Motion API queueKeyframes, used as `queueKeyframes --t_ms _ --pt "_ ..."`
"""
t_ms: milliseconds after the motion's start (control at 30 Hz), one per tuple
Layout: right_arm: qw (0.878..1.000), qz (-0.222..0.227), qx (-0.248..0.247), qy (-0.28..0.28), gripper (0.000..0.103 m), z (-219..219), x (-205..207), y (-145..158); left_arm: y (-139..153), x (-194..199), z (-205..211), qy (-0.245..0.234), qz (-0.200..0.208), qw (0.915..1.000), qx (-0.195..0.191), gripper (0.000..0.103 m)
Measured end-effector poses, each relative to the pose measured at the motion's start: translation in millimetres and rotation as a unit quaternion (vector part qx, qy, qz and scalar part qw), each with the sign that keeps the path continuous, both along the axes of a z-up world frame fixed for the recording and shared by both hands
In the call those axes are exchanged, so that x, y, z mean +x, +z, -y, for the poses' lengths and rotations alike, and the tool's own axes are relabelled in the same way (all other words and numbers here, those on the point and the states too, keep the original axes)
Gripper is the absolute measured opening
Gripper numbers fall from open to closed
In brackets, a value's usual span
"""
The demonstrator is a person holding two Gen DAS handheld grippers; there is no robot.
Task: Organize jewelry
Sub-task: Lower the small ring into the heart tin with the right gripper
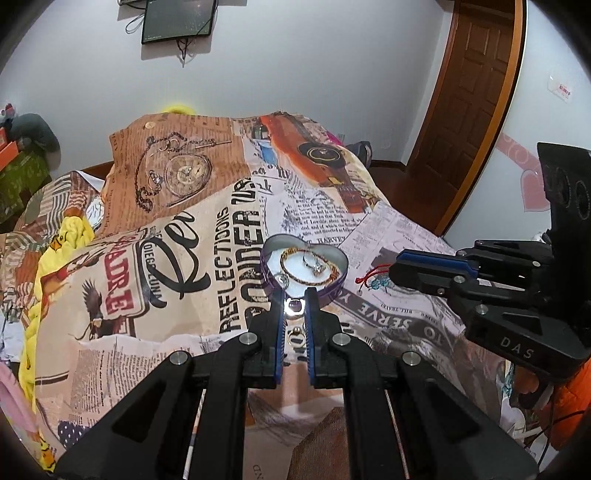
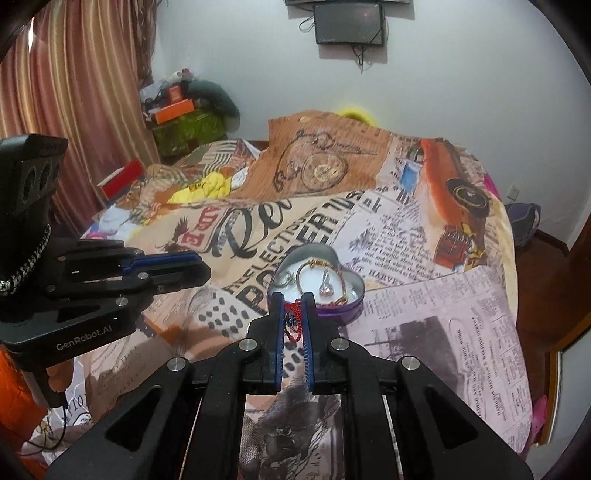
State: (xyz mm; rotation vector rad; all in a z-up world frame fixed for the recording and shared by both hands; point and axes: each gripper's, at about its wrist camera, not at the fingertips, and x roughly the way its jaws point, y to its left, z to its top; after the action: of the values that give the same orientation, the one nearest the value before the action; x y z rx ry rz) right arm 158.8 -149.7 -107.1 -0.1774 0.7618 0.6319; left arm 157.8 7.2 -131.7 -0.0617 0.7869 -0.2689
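A purple heart-shaped tin (image 1: 334, 290) lies on the bed and holds a gold bangle (image 1: 291, 275) and rings (image 1: 314, 264). My left gripper (image 1: 294, 297) is shut on a shiny ring with a purple stone (image 1: 294, 306), just in front of the tin. A gold ring (image 1: 295, 336) lies on the cover between its fingers. My right gripper (image 2: 293, 301) is shut on a red string bracelet (image 2: 293, 321), right before the tin (image 2: 351, 314). In the left wrist view the right gripper (image 1: 395, 271) shows beside the red string (image 1: 373, 275).
A newspaper-print bed cover (image 1: 207, 236) spreads under everything. Yellow cloth (image 1: 70, 232) lies at the left. A wooden door (image 1: 476, 92) stands at the right, a dark screen (image 1: 177, 18) hangs on the wall, and curtains (image 2: 74, 92) and stacked boxes (image 2: 181, 118) stand at the far left.
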Motion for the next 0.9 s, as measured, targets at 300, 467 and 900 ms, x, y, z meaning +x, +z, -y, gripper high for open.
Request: queueKeyframes --t_ms 300,467,900 --pt "1.000 0.015 0.019 -0.013 0.008 3.8 14.4 10.6 1.8 15.9 1.2 0.000 0.008 1.0000 -0.002 0.008" --pt "0.999 0.014 0.027 -0.020 0.008 2.9 26.1 9.4 -2.9 28.5 2.9 -0.001 0.006 1.0000 -0.001 0.008" --pt "0.999 0.004 0.037 -0.019 0.008 -3.6 53.8 -1.0 -24.7 64.9 9.5 -0.010 -0.015 0.9998 0.002 0.008"
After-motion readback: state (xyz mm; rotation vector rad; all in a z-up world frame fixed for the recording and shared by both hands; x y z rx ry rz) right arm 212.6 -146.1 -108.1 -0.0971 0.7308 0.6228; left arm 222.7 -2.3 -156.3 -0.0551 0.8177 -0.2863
